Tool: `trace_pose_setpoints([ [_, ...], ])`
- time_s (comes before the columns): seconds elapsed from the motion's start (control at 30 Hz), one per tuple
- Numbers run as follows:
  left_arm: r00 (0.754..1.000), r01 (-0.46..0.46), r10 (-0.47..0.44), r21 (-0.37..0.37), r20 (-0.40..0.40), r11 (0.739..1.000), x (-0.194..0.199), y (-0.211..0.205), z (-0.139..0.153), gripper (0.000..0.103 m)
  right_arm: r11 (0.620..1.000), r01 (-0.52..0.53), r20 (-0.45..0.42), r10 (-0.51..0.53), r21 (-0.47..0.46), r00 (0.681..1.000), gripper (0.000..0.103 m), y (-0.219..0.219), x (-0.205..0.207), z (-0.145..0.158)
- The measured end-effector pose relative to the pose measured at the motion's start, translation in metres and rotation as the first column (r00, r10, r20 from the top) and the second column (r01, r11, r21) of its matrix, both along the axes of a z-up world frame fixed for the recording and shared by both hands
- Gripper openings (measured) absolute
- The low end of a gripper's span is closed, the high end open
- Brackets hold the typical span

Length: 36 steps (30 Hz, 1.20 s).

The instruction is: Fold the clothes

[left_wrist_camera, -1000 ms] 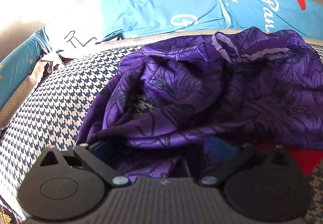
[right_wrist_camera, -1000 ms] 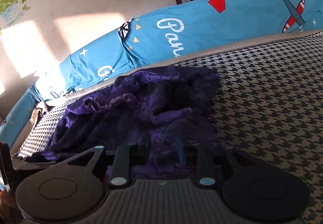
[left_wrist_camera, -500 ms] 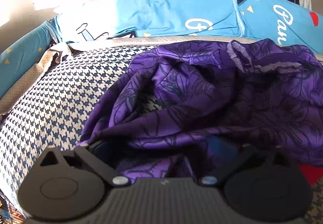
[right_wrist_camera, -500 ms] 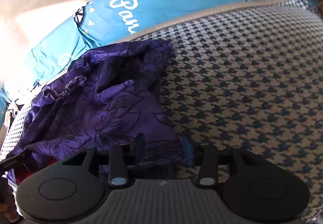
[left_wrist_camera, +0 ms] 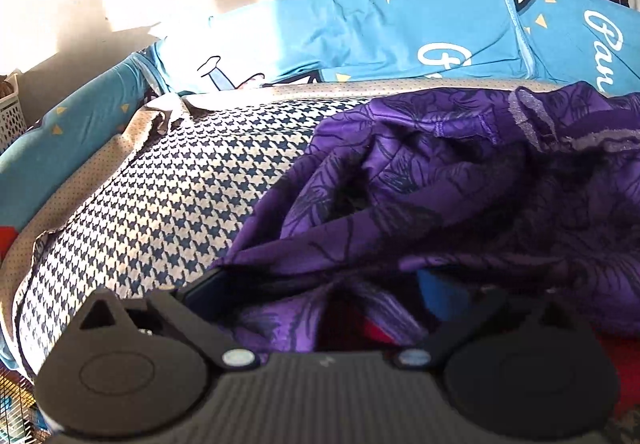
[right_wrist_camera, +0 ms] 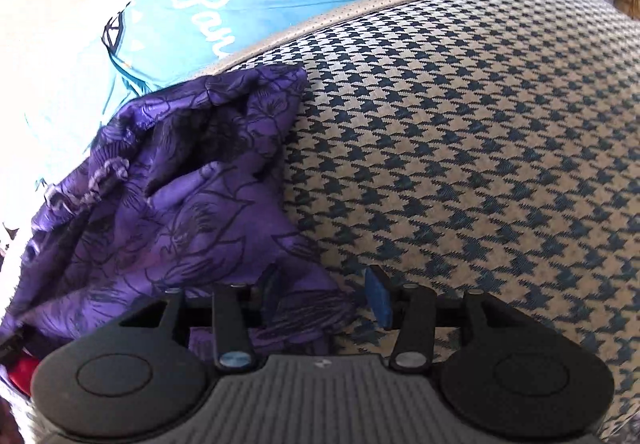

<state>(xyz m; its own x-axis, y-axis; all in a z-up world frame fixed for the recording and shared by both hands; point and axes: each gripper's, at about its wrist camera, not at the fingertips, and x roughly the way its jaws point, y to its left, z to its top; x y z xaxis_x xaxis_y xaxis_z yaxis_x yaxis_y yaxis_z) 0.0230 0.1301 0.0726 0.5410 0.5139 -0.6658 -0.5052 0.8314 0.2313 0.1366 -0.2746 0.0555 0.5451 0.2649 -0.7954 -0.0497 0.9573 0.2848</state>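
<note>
**Purple garment bunched on the houndstooth cover**

The purple garment [left_wrist_camera: 460, 184] lay crumpled on the houndstooth cover [left_wrist_camera: 168, 212], close to the cover's far edge, with the blue sheet [left_wrist_camera: 400, 32] hanging just beyond it. In the right wrist view it filled the left side, and bare cover stretched away to the right.

The right gripper [right_wrist_camera: 326, 294] pointed down at the garment's near right corner. Its jaws were opening: a flap of cloth lay between the fingers [right_wrist_camera: 378, 296], and the blue pad on the right stood clear of the cloth, so nothing was pinched.

The left gripper [left_wrist_camera: 320, 292] sat low at the garment's near left edge. Its fingers were spread wide, and purple folds draped over and between them; whether they pressed on the cloth could not be told.
</note>
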Motion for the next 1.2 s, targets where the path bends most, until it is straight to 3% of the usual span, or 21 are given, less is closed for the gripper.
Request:
trace_pose_setpoints([
  [0.17,0.994,-0.106,0.106,0.022,0.014,0.994,-0.002,0.014,0.003,0.103,1.0,-0.001,-0.004,0.001,-0.024,1.0,0.058,0.003,0.002,-0.002],
  [0.23,0.99,-0.138,0.138,-0.024,0.019,0.99,-0.004,0.024,0.003,0.103,1.0,-0.006,-0.007,0.006,-0.005,1.0,0.058,0.004,0.002,-0.003],
  [0.3,0.989,-0.144,0.145,-0.057,0.023,0.988,-0.007,0.028,0.003,0.103,0.999,-0.023,-0.01,0.023,0.024,1.0,0.051,0.005,0.002,-0.003],
  [0.37,0.989,-0.145,0.148,-0.083,0.027,0.986,-0.01,0.031,0.003,0.103,0.999,-0.038,-0.018,0.038,0.033,0.999,0.031,0.008,0.001,-0.003],
  [0.43,0.991,-0.124,0.126,-0.069,0.036,0.99,-0.013,0.026,0.005,0.103,0.999,-0.043,-0.002,0.043,0.008,0.999,0.013,0.012,0.0,-0.001],
  [0.6,0.995,-0.047,0.056,-0.107,0.078,0.993,-0.029,0.012,0.013,0.103,0.999,-0.029,0.062,0.027,0.044,0.998,0.01,0.011,-0.013,0.014],
  [0.77,0.995,0.018,-0.008,-0.105,0.101,0.994,-0.048,-0.007,0.015,0.103,0.972,-0.052,0.135,0.021,0.23,0.991,0.01,0.0,-0.031,0.033],
  [1.0,0.986,0.15,-0.143,-0.09,0.08,0.985,-0.067,-0.05,0.006,0.103,0.912,-0.184,0.237,0.1,0.366,0.966,0.01,0.012,-0.049,0.051],
  [1.2,0.951,0.31,-0.305,-0.092,0.057,0.946,-0.071,-0.087,-0.002,0.103,0.835,-0.216,0.287,0.073,0.506,0.955,0.009,0.018,-0.042,0.057],
])
